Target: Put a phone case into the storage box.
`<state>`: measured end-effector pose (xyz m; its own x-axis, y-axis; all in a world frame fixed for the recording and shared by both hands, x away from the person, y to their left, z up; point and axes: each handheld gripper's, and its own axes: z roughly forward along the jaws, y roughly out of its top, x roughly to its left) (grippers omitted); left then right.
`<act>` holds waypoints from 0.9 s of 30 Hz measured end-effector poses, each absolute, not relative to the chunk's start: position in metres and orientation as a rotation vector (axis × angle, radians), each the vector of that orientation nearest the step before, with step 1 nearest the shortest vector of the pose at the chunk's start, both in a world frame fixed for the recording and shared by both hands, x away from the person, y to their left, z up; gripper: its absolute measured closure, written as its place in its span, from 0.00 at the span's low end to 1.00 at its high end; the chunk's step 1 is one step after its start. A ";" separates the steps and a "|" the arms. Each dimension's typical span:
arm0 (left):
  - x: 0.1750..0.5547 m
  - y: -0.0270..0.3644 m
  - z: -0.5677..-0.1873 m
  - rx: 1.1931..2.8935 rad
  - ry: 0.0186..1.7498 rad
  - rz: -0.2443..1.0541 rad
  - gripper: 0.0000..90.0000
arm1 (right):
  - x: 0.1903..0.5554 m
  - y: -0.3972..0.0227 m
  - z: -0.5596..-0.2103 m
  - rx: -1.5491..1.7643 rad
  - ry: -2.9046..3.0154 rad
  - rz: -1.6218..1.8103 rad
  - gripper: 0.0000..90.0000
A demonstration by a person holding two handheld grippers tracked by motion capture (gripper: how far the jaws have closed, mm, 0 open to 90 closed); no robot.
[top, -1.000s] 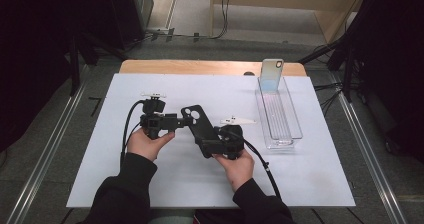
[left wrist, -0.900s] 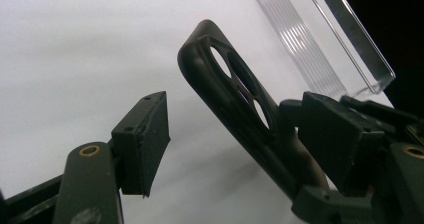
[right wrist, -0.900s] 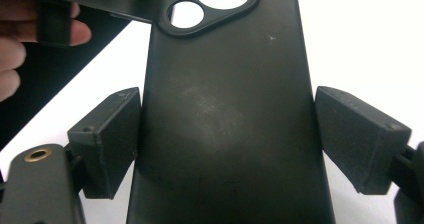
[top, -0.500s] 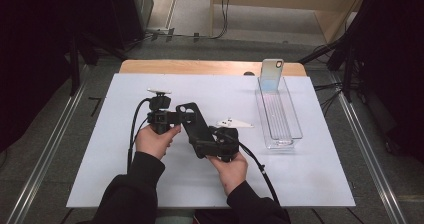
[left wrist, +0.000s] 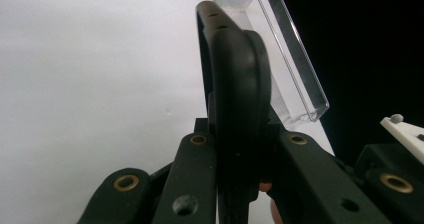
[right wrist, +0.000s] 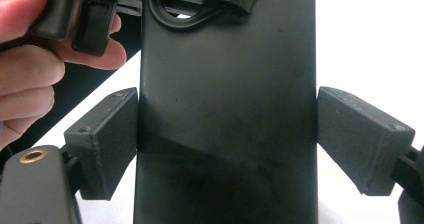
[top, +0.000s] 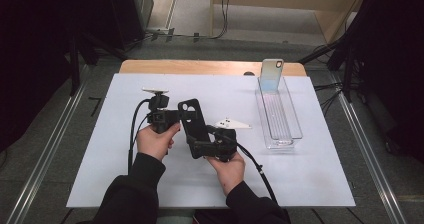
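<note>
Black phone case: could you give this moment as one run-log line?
black phone case: held above table | left gripper: just closed on its edge | right gripper: clamps its sides | clear tray: holds upright phone

Left gripper (top: 172, 117) fingers (left wrist: 200, 184) just closed, clamped on the black case (top: 192, 126) edge. Right gripper (top: 197, 145) fingers (right wrist: 107, 139) spread wide, pressing both long sides of it.

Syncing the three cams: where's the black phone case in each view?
High view: black phone case centre-left, between the left gripper and the right gripper.
Left gripper view: edge-on at centre, jaws shut on it.
Right gripper view: flat across the middle, pads pressing both long edges.
Shared landmark: white mat, also visible in both gripper views.
</note>
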<state>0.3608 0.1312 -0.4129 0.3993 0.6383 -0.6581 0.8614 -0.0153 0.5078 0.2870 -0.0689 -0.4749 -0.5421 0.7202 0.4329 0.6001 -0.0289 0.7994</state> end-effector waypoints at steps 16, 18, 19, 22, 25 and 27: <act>0.359 0.138 -0.410 1.693 1.301 -0.308 0.93 | 0.296 -0.072 -0.458 1.290 2.231 1.539 0.00; 0.358 0.138 -0.408 1.701 1.291 -0.279 0.93 | 0.298 -0.075 -0.456 1.315 2.261 1.527 0.00; 0.357 0.138 -0.408 1.708 1.286 -0.264 0.93 | 0.299 -0.076 -0.455 1.330 2.281 1.507 0.00; 0.355 0.138 -0.406 1.730 1.268 -0.210 0.93 | 0.299 -0.081 -0.451 1.321 2.350 1.449 0.00; 0.352 0.137 -0.405 1.754 1.240 -0.142 0.93 | 0.298 -0.088 -0.448 1.290 2.400 1.421 0.00; 0.350 0.136 -0.405 1.759 1.224 -0.104 0.93 | 0.297 -0.091 -0.447 1.271 2.432 1.426 0.00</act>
